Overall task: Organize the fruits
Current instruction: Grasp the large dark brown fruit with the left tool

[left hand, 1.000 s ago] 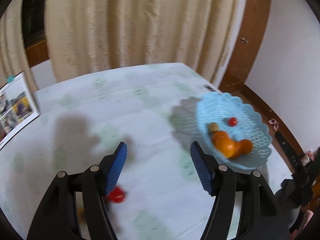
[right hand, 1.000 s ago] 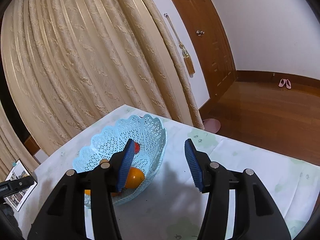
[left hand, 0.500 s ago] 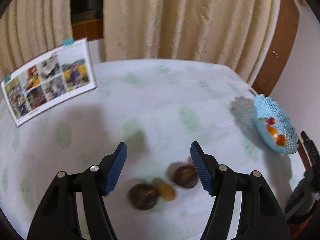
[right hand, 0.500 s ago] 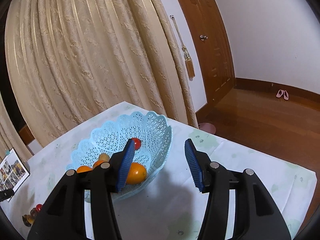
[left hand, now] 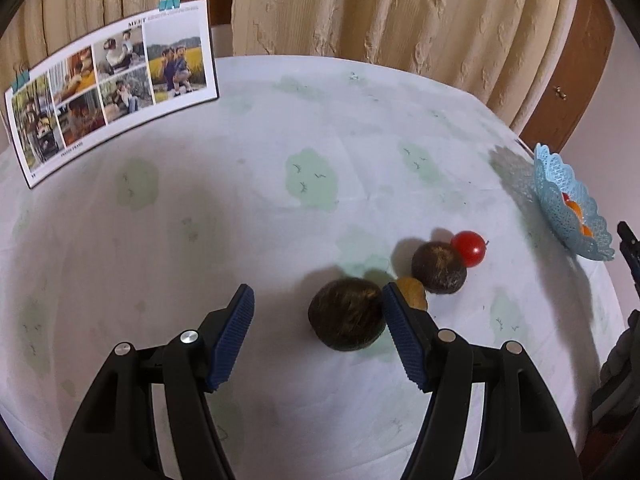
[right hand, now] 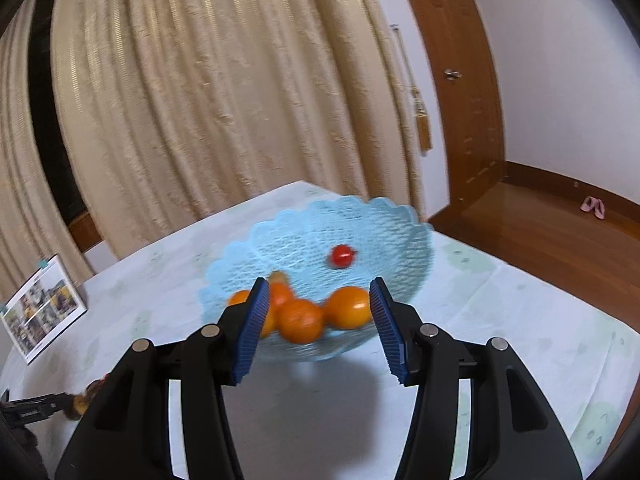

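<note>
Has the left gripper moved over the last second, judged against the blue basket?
Yes. The left gripper has swung left: the blue basket has slid to the view's right edge, and the photo board came into full view.

1. I saw a round table (left hand: 304, 128) covered by a pale white cloth printed with soft green patches.
2. A clipped white photo collage card (left hand: 112, 84) stood at its far left edge.
3. Near my side lay a dark brown round fruit (left hand: 346, 314), a small yellow-brown fruit (left hand: 414, 292) just beside it, a second dark brown fruit (left hand: 438, 268) touching that one, and a shiny red cherry tomato (left hand: 469, 249) against it.
4. A light blue lattice plastic basket (right hand: 316, 236) sat at the right edge, well apart from them.
</note>
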### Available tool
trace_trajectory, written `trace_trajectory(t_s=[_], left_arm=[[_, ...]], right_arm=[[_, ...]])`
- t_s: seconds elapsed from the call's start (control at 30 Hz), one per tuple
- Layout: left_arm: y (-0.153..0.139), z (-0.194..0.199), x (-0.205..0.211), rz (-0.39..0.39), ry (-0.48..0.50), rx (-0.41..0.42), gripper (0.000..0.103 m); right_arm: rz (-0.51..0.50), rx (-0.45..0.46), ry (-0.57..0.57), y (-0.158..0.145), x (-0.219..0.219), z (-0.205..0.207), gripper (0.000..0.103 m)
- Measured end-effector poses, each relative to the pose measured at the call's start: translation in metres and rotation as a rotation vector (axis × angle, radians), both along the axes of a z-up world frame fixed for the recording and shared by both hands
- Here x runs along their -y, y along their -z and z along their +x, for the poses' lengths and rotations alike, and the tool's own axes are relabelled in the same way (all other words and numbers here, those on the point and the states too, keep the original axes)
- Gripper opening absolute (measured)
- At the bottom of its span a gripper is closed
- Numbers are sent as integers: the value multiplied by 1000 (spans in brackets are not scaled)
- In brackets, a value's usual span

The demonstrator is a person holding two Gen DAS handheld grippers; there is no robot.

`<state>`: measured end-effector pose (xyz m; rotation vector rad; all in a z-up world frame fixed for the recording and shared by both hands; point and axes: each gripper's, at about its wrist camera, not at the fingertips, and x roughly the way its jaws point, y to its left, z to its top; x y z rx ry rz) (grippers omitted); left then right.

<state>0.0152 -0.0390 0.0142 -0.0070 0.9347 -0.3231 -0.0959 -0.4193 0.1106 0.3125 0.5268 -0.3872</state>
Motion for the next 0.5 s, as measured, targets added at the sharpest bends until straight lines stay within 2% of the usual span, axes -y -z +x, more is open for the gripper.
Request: trace_trajectory(t_s=[0.17, 0.23, 0.33, 0.5], left_arm=[[2, -6, 4, -7, 44, -7, 66], [7, -8, 10, 9, 68, -12, 66], [9, -6, 13, 20, 70, -9, 65], [8, -2, 13, 19, 74, -3, 47]], right_arm=[[25, -13, -82, -1, -23, 7, 54], [22, -21, -116, 0, -33, 10, 63], [19, -38, -167, 2, -48, 15, 63], [64, -71, -272, 7, -72, 19, 63]])
